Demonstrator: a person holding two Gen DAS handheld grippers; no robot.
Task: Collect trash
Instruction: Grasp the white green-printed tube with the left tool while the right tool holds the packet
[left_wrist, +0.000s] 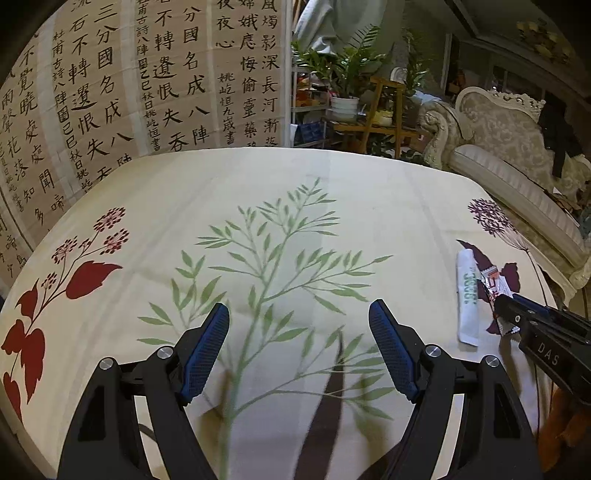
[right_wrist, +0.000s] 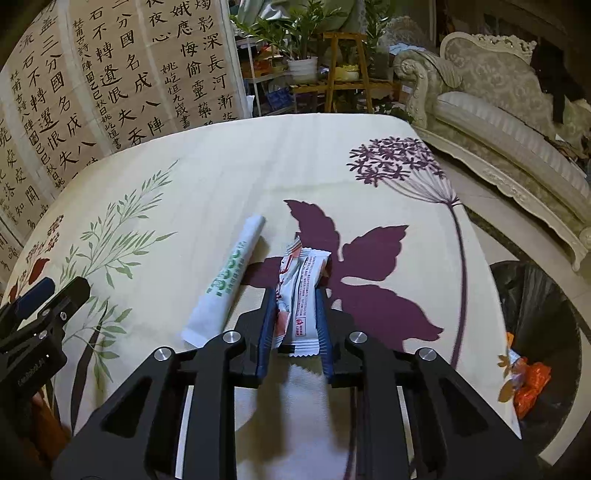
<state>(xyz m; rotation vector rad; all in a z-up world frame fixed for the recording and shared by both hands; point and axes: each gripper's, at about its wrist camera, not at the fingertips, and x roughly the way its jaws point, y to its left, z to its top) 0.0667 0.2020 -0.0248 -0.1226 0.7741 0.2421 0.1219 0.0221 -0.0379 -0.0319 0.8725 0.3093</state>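
Observation:
A crumpled white and orange snack wrapper (right_wrist: 304, 280) lies on the flowered tablecloth (right_wrist: 229, 177), and my right gripper (right_wrist: 295, 291) is shut on it, both blue pads pressing its sides. Just left of it lies a long white packet with green print (right_wrist: 225, 280), untouched. The left wrist view shows the same packet (left_wrist: 466, 295) and wrapper (left_wrist: 493, 282) at the far right, with the right gripper (left_wrist: 506, 302) on the wrapper. My left gripper (left_wrist: 299, 314) stands open over the green leaf print with nothing between its fingers.
A bin lined with a black bag (right_wrist: 535, 295) stands off the table's right edge, with orange trash (right_wrist: 528, 380) inside. A pale sofa (right_wrist: 498, 122) sits beyond it. A calligraphy screen (left_wrist: 147, 92) and potted plants (left_wrist: 343, 74) stand behind the table.

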